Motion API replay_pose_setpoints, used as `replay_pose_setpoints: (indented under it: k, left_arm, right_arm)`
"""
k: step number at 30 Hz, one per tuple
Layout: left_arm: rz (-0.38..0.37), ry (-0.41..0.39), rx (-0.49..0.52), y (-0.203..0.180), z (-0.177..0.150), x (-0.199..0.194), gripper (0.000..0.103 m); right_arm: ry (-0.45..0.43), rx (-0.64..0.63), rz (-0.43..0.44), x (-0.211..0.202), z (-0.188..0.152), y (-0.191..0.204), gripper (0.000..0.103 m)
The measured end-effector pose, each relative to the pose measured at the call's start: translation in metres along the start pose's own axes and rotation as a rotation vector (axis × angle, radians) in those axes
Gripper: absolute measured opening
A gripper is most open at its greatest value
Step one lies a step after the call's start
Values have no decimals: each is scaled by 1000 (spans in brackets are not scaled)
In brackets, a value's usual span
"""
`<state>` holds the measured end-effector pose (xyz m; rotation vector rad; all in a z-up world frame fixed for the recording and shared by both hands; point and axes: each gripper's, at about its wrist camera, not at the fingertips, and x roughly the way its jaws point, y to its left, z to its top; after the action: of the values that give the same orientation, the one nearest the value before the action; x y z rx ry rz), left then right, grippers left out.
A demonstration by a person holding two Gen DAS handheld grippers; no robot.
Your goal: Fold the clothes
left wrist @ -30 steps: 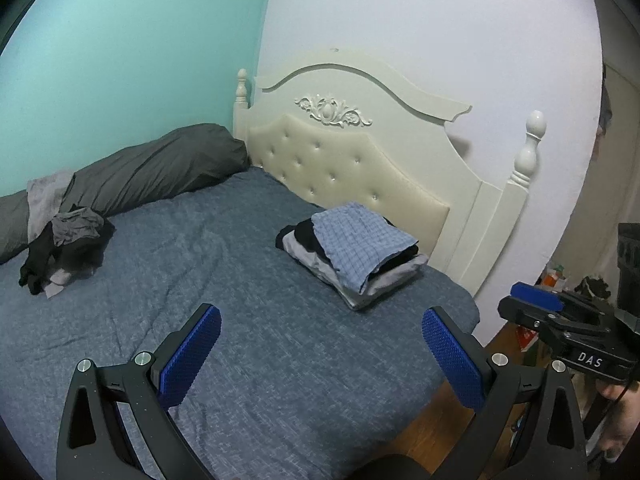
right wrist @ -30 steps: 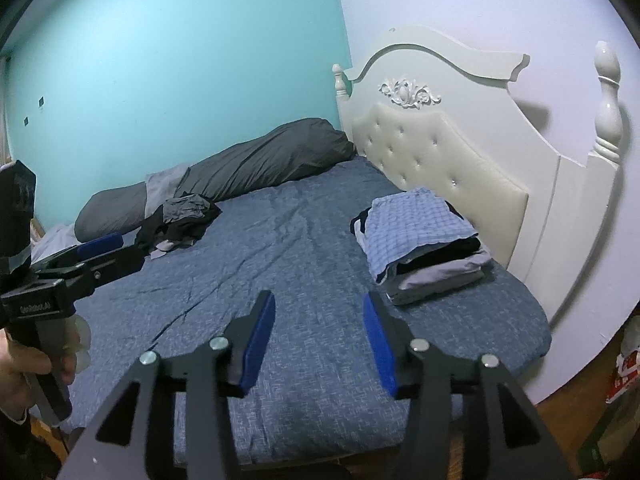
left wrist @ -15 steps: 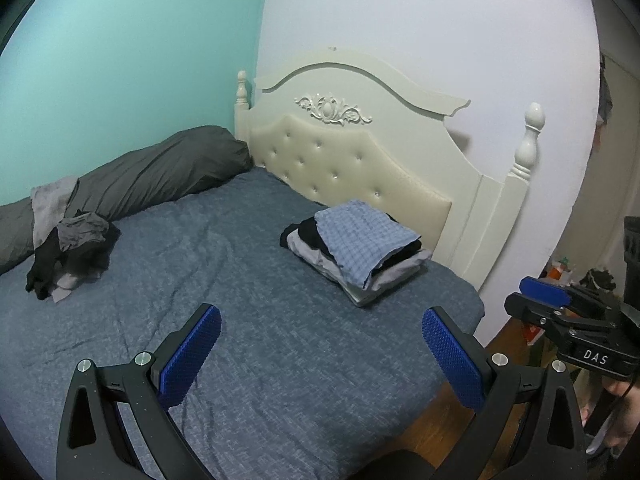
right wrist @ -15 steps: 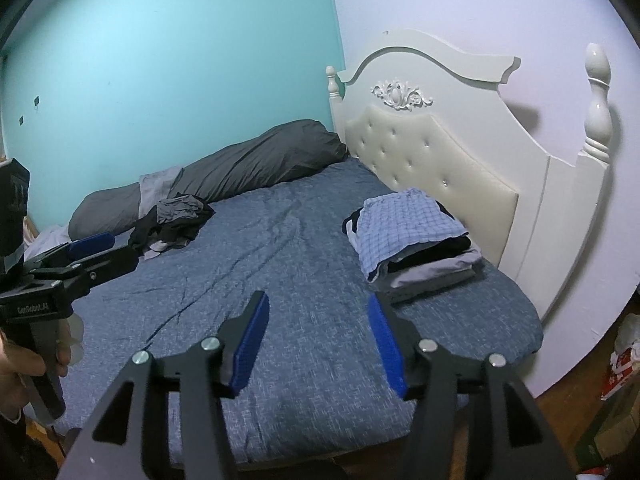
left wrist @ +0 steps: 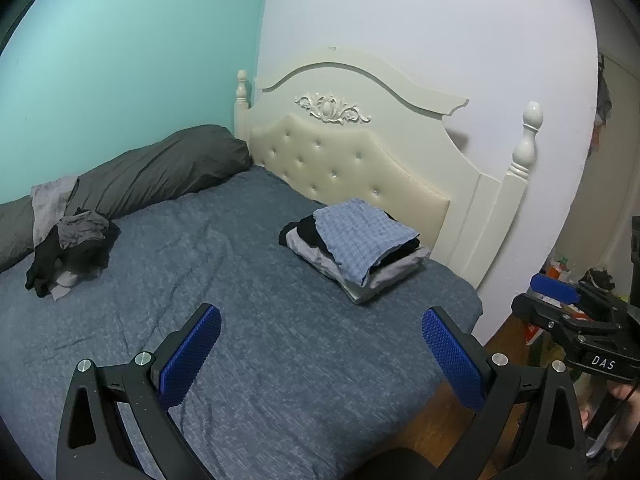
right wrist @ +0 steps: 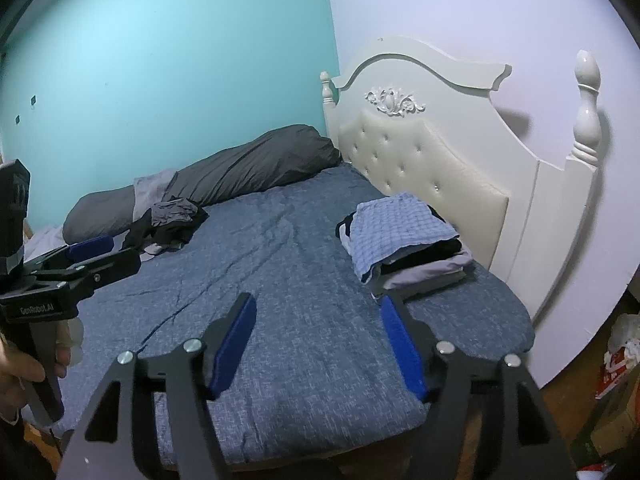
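Observation:
A stack of folded clothes (left wrist: 356,248) (right wrist: 404,240), topped by a blue checked piece, sits on the blue bed (left wrist: 248,344) (right wrist: 280,264) near the headboard. A loose pile of dark and grey clothes (left wrist: 72,248) (right wrist: 168,228) lies at the far side by the grey bolster. My left gripper (left wrist: 320,348) hovers wide open over the bed's near edge, nothing between its pads. My right gripper (right wrist: 316,340) hangs over the near edge too; its jaws are opening and hold nothing. Each gripper also shows in the other's view, right gripper (left wrist: 556,292), left gripper (right wrist: 88,248).
A cream tufted headboard (left wrist: 360,164) (right wrist: 440,160) with posts stands behind the stack. A long grey bolster (left wrist: 152,172) (right wrist: 240,172) lies along the turquoise wall. Wooden floor and boxes (right wrist: 612,364) lie right of the bed. A hand (right wrist: 24,364) holds the left gripper's handle.
The right gripper's jaws have spread wider. The left gripper stays wide open. Both views have shifted only slightly; the clothes lie as before.

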<state>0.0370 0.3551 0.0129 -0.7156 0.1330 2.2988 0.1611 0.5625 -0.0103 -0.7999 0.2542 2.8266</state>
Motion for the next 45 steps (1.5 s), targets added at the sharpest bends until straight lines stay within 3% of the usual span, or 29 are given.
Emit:
replay_pose_setpoints:
  k: [3,8,45]
  left_arm:
    - [-2,5,3,-1,-2,-1,103]
    - [-12,2,5,-3,-5,-3,103]
    - [5,21,7,-6,-24,-8,103]
  right_arm:
    - [-3,9,-13,-3,-1,-1,78]
    - [-8,10,-28,-8,-3,-1,81]
    - [2,34,-69,-14,-24,1,83]
